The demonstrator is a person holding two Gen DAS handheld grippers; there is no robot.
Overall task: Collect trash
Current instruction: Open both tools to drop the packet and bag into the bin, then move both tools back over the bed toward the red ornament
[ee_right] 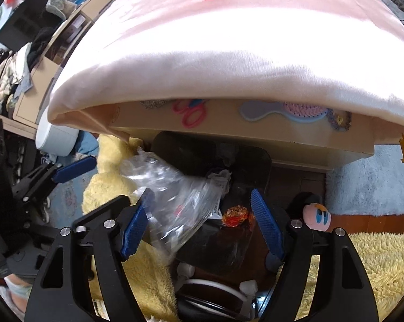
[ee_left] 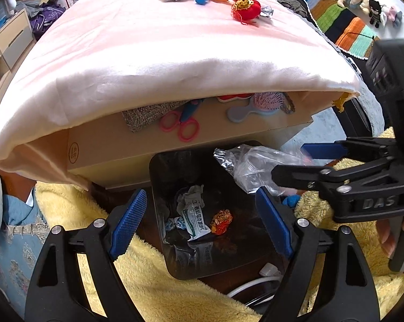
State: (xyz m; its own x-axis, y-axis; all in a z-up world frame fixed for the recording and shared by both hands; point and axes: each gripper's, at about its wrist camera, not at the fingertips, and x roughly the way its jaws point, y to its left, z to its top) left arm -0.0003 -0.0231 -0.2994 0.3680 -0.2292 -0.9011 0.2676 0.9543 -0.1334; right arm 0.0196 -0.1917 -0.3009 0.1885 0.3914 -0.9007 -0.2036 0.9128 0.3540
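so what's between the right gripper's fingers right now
A crumpled clear plastic bag hangs between the open fingers of the right gripper, over the black bin. The right wrist view shows it best.

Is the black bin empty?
No, the black bin already holds a white wrapper and an orange-red candy wrapper.

**Materials and finishes, as I see them**

Black bin (ee_left: 159,177): glossy smooth plastic. Clear bag (ee_right: 172,196): crinkled, shiny plastic film. Candy wrapper (ee_left: 221,221): glossy foil look, red-orange. Yellow blanket (ee_left: 153,276): shaggy plush cloth. Pink cover (ee_left: 153,53): soft matt cloth. Left gripper (ee_left: 202,222) and right gripper (ee_right: 199,220): matt black plastic, blue ribbed pads (ee_left: 128,221), bright metal screws.
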